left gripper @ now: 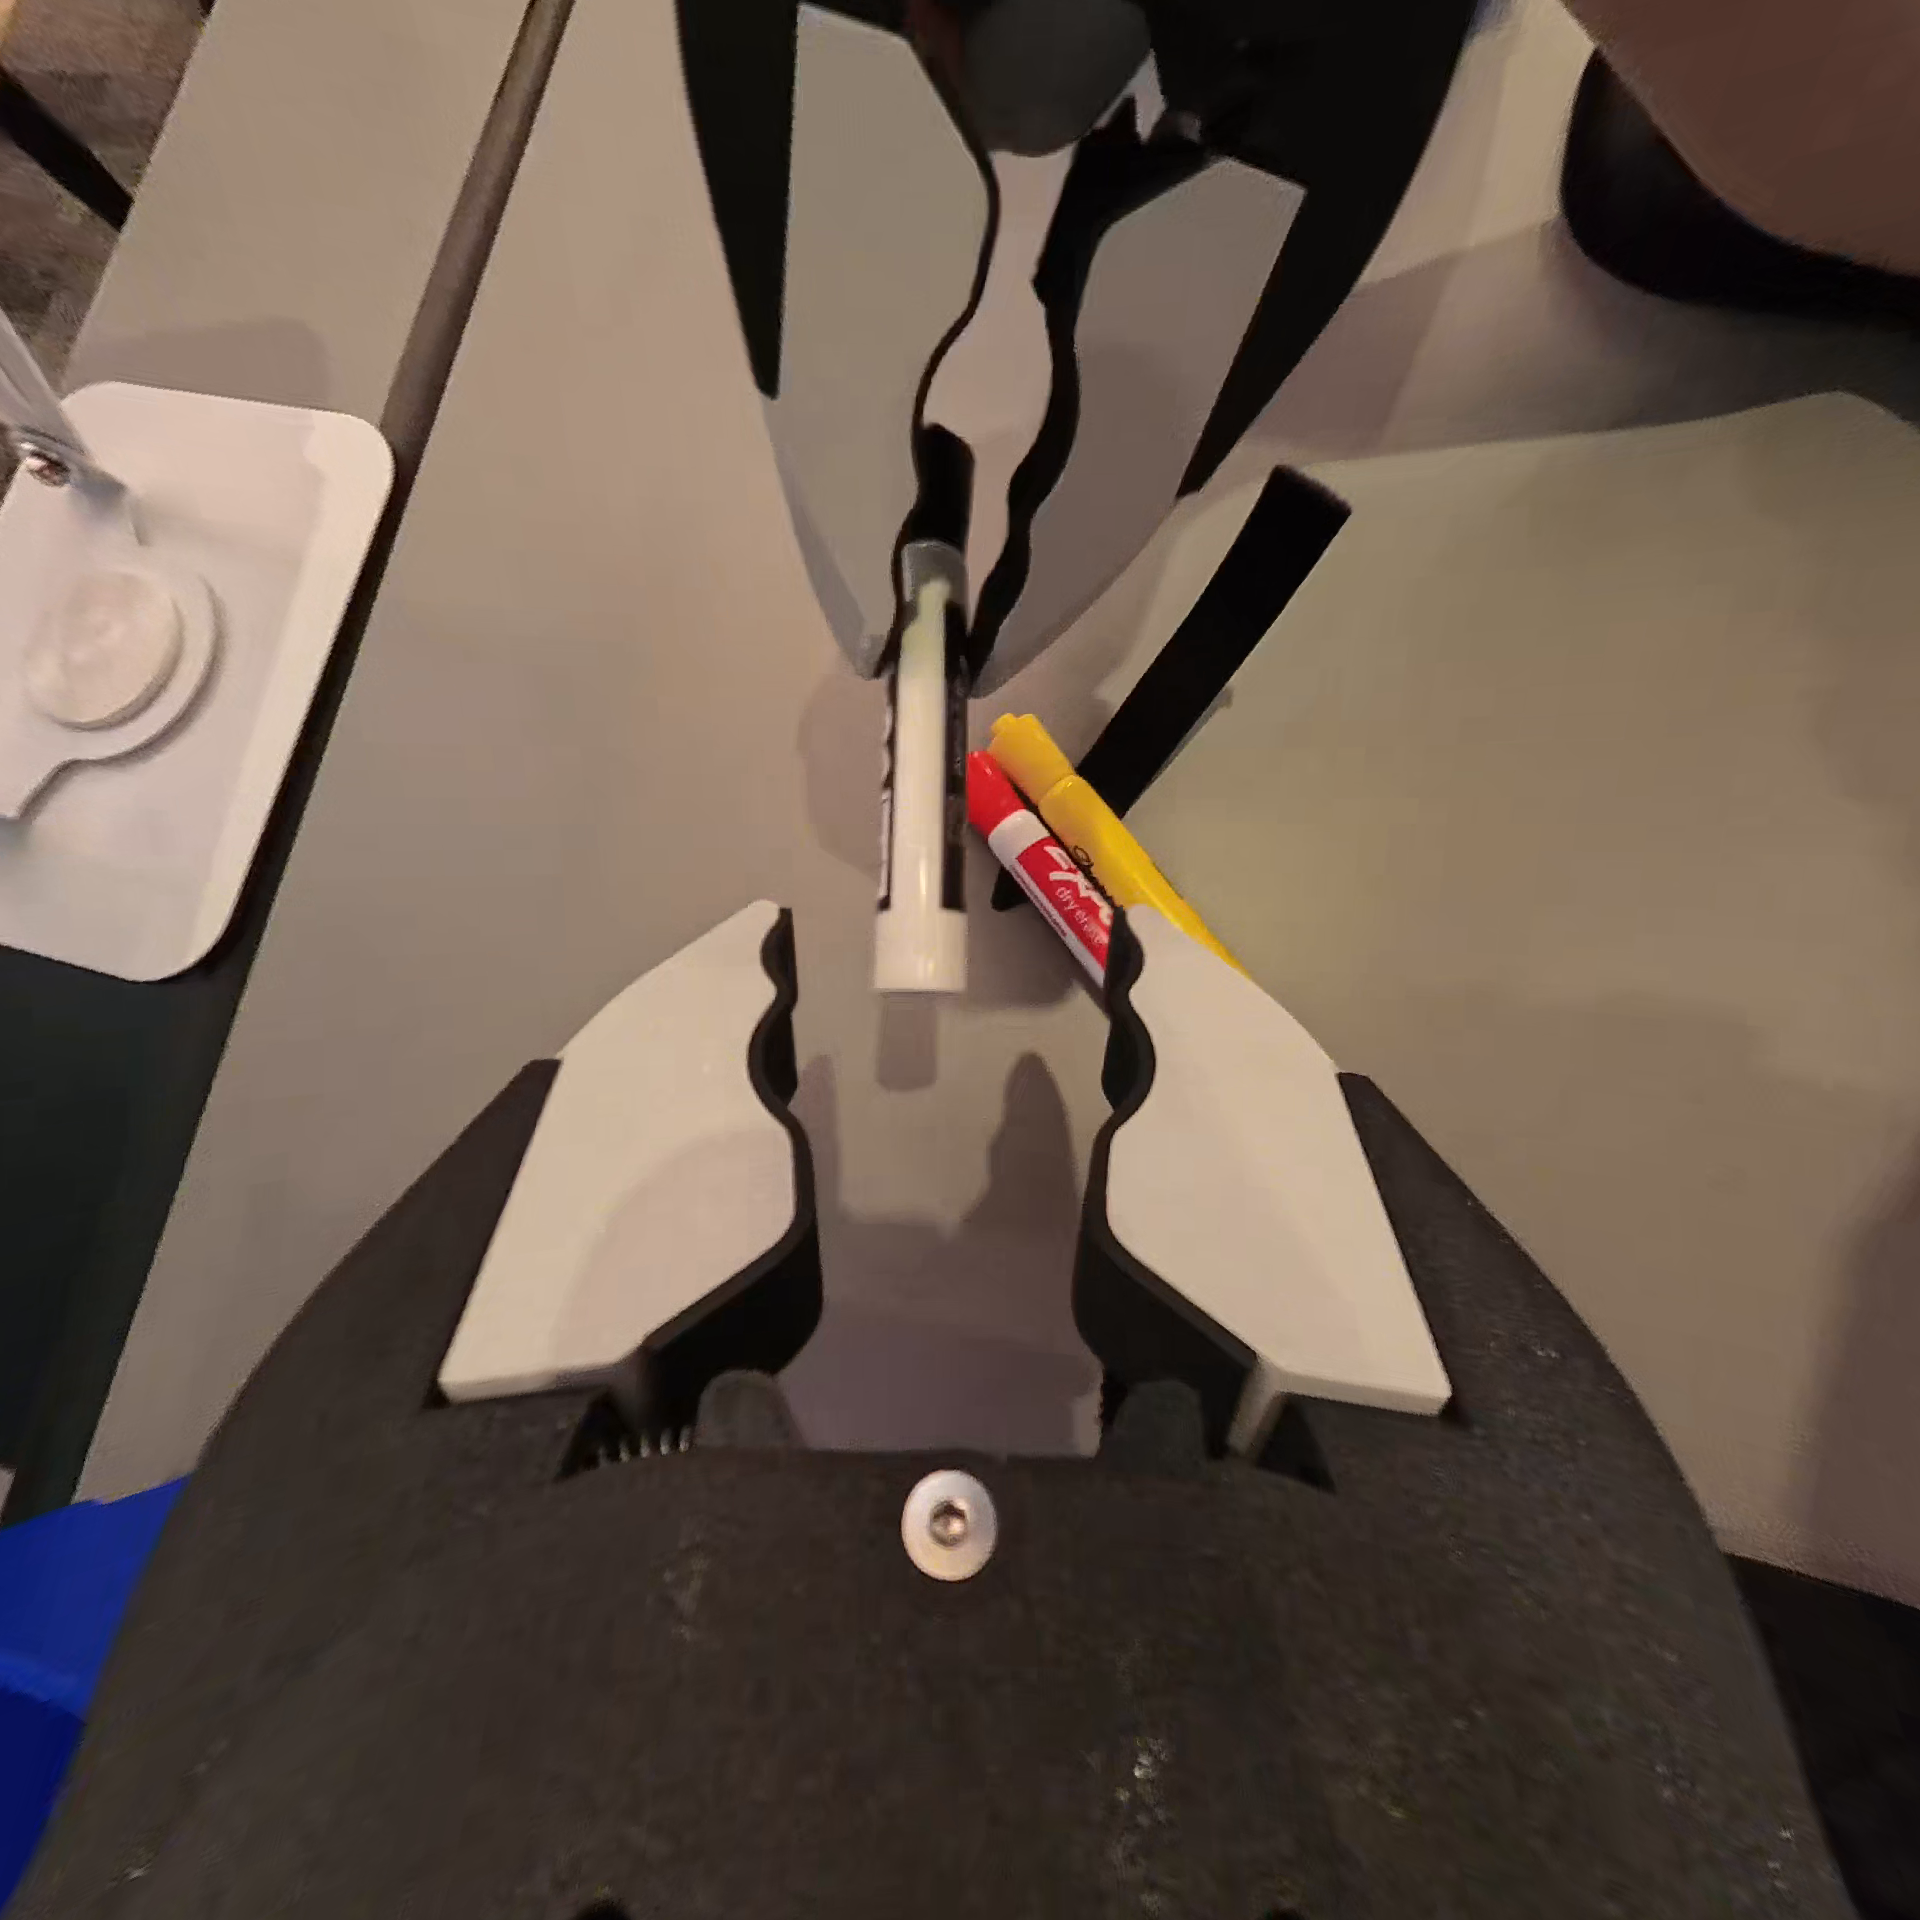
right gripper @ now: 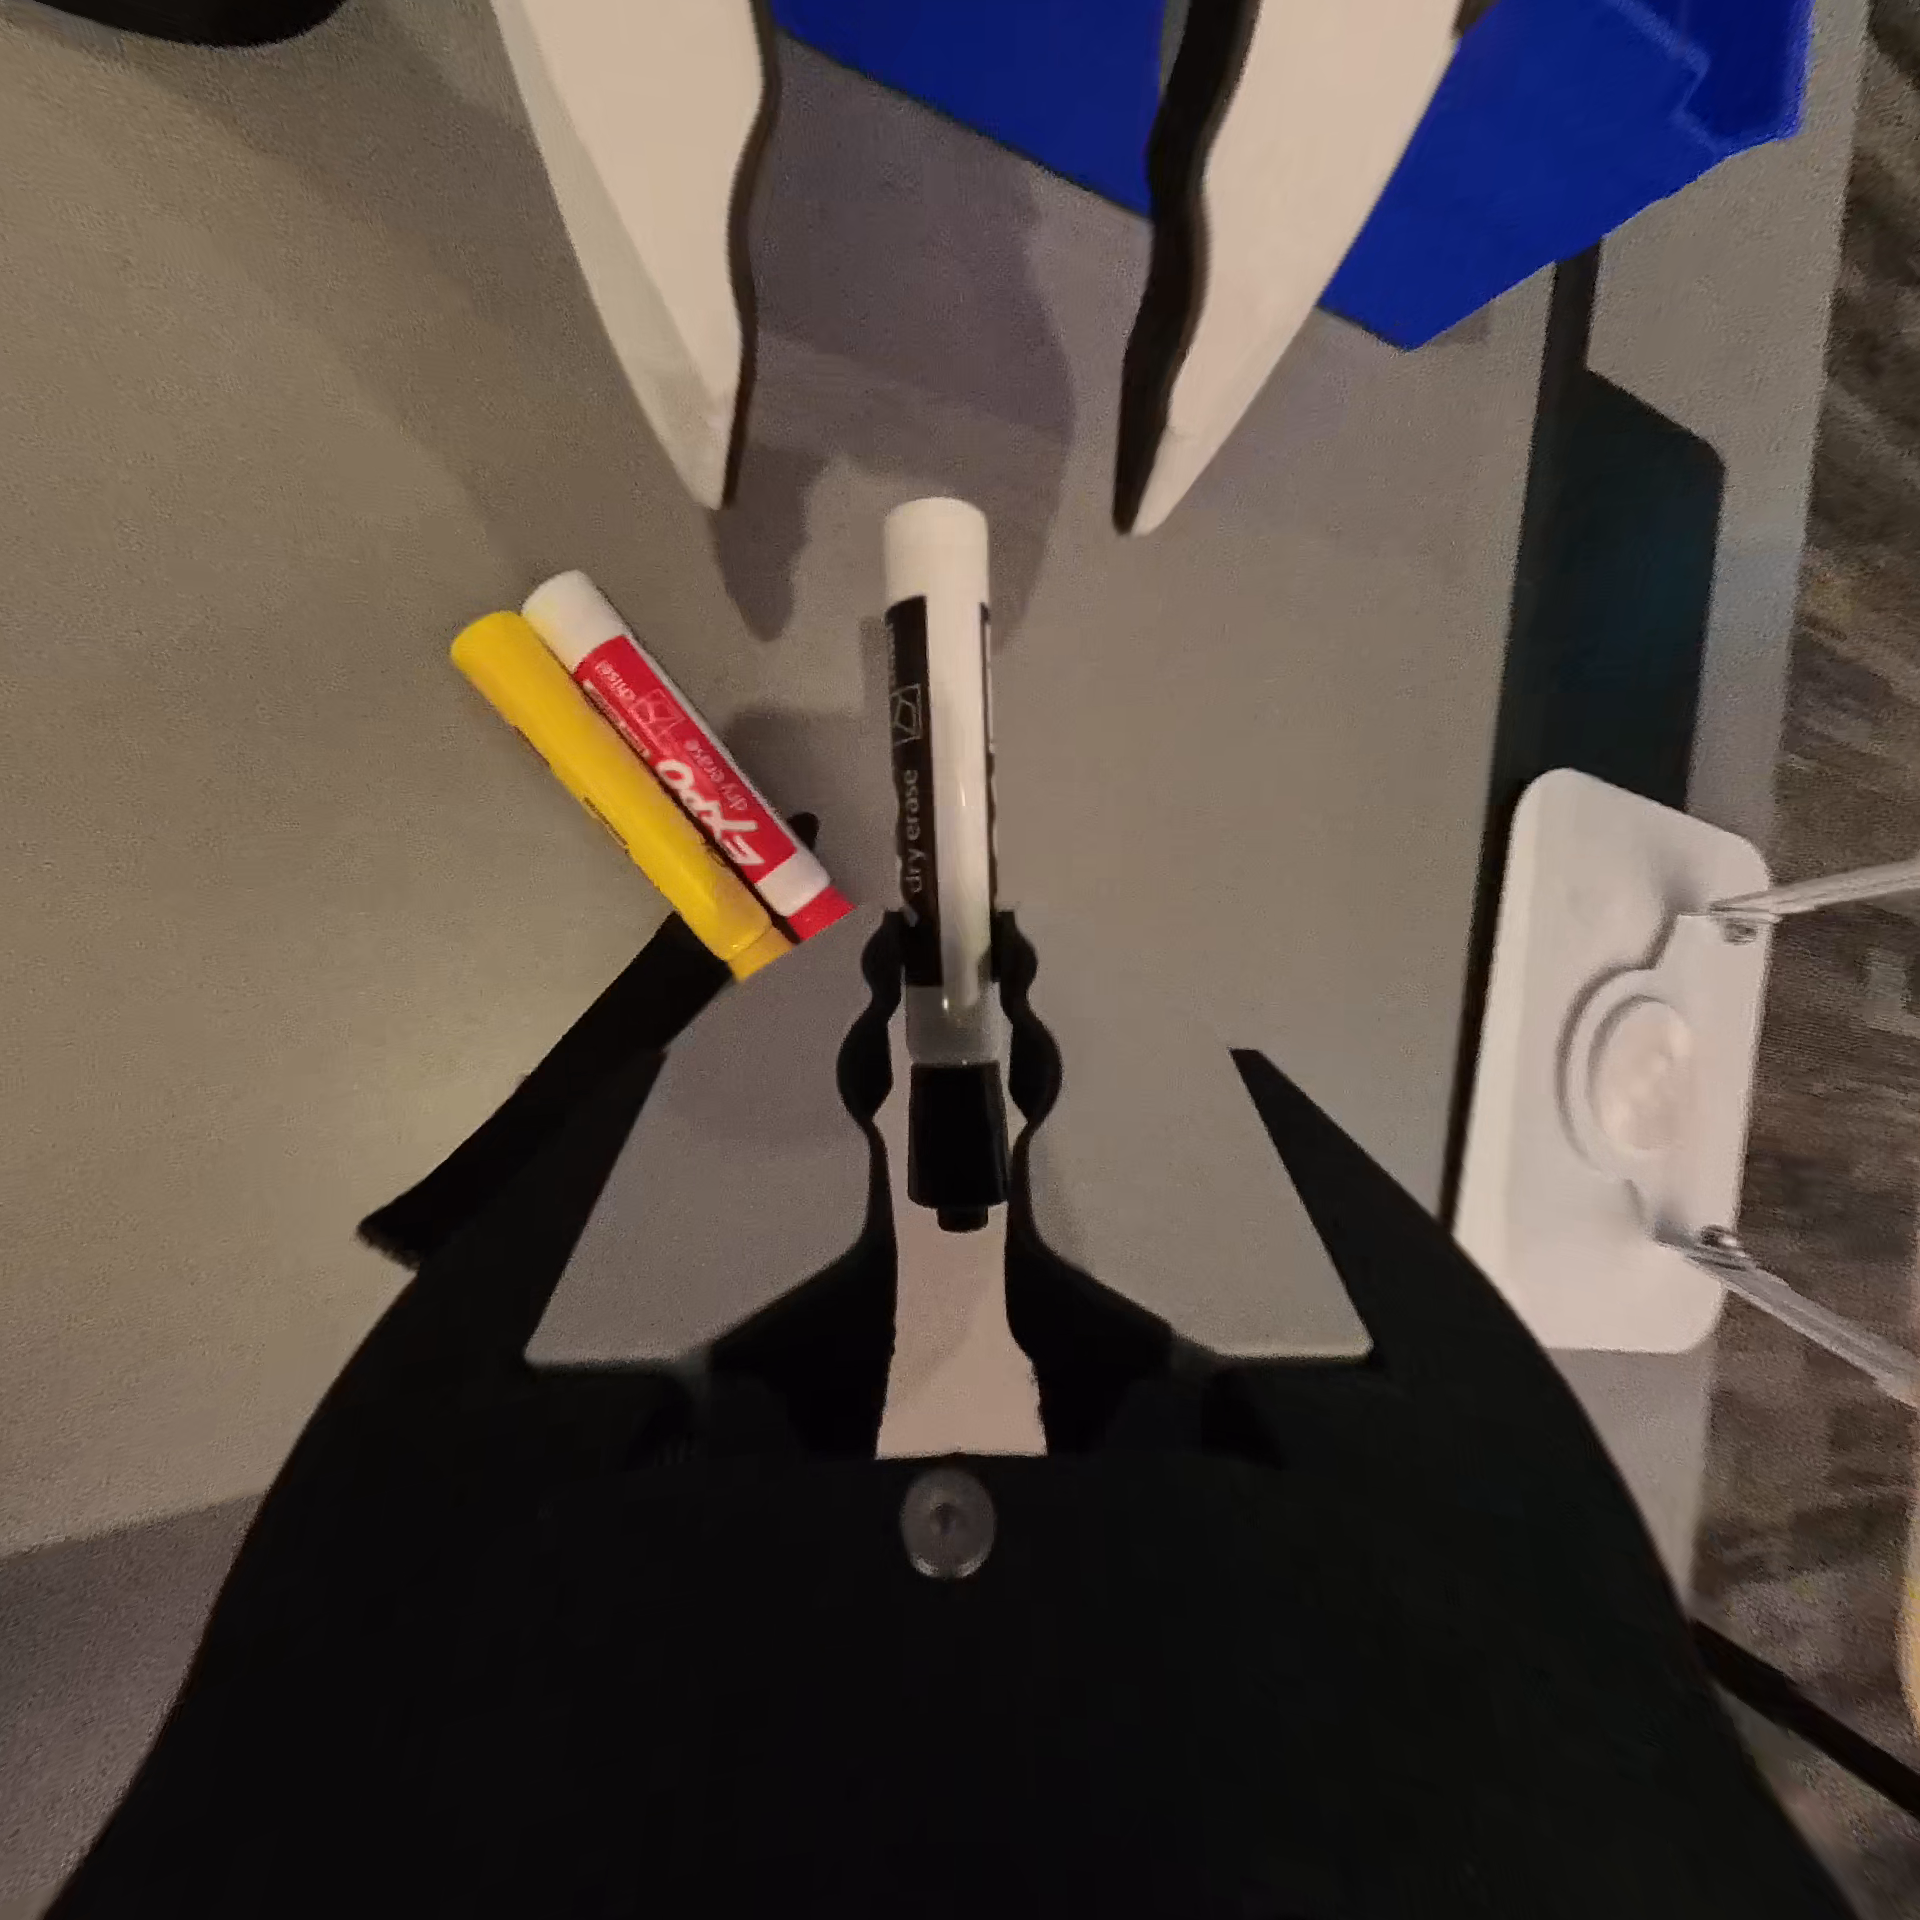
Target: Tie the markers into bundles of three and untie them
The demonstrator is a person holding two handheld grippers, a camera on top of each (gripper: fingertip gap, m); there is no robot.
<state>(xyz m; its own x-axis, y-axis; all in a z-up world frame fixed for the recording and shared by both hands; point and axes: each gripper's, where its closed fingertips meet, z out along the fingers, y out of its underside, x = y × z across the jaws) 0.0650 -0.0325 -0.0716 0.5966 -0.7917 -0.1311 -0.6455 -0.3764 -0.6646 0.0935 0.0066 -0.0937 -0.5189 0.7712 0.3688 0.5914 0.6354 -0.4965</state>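
Note:
My right gripper (right gripper: 943, 940) is shut on a black-and-white marker (right gripper: 938, 748) near its capped end and holds it above the grey table, pointing at my left gripper. The marker also shows in the left wrist view (left gripper: 923, 821). My left gripper (left gripper: 951, 935) is open and empty, its fingertips just short of the marker's free white end. It shows across the table in the right wrist view (right gripper: 920, 499). A red marker (right gripper: 686, 748) and a yellow marker (right gripper: 613, 790) lie side by side on a black strap (right gripper: 540, 1101). These also show in the left wrist view: red marker (left gripper: 1039, 857), yellow marker (left gripper: 1101, 831), strap (left gripper: 1210, 639).
A blue bin (right gripper: 1507, 135) stands behind my left gripper, its corner also in the left wrist view (left gripper: 62, 1621). A white stand base (right gripper: 1600, 1060) with metal rods sits at the table's edge; it also shows in the left wrist view (left gripper: 156, 675). A seam (left gripper: 457, 260) runs across the table. The gap from one gripper's tips to the other's is roughly 6 cm.

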